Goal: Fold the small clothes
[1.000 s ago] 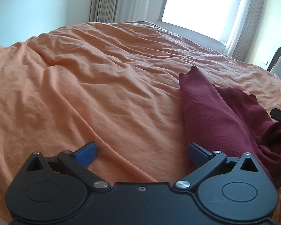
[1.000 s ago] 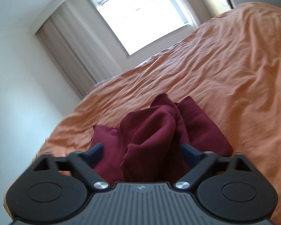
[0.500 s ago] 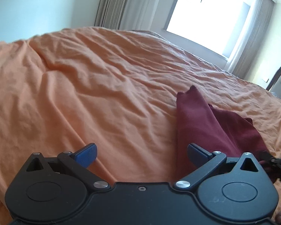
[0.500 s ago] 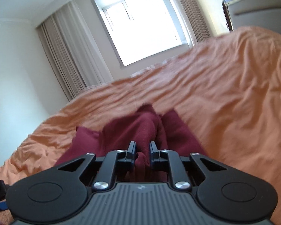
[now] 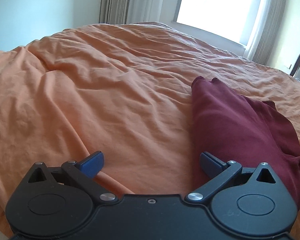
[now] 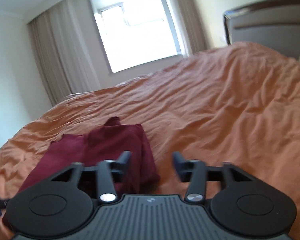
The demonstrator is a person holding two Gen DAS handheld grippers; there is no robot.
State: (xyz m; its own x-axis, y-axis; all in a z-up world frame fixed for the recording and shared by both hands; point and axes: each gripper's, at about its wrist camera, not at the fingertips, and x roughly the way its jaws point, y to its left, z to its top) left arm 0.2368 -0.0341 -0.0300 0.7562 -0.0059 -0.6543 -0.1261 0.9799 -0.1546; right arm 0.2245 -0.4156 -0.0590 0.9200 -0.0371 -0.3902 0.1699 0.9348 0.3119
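- The maroon garment (image 5: 240,124) lies on the bed's orange cover (image 5: 110,92), bunched into a long, partly folded heap with layers overlapping.
- In the left wrist view the garment runs along the right side of the picture, from a pointed end near the middle of the bed back toward the camera, where it passes under the tool's right finger.
- The left tool (image 5: 151,162) is released: its 2 blue-tipped fingers (image 5: 92,163) stand wide apart above bare orange cover, with nothing between them.
- Its right fingertip sits just beside the garment's near edge; whether it touches the cloth cannot be told.
- The right tool (image 6: 153,165) is also released, its 2 dark fingers parted with a gap between them, though less wide than the left tool's.
- In the right wrist view, which is blurred, the garment (image 6: 102,152) lies left of centre; the tool's left finger is over its right edge, and the right finger is over bare cover.
- Nothing is gripped by either tool.
- A bright window (image 6: 138,36) with pale curtains (image 6: 54,60) stands beyond the bed, and a headboard (image 6: 270,30) shows at the right.
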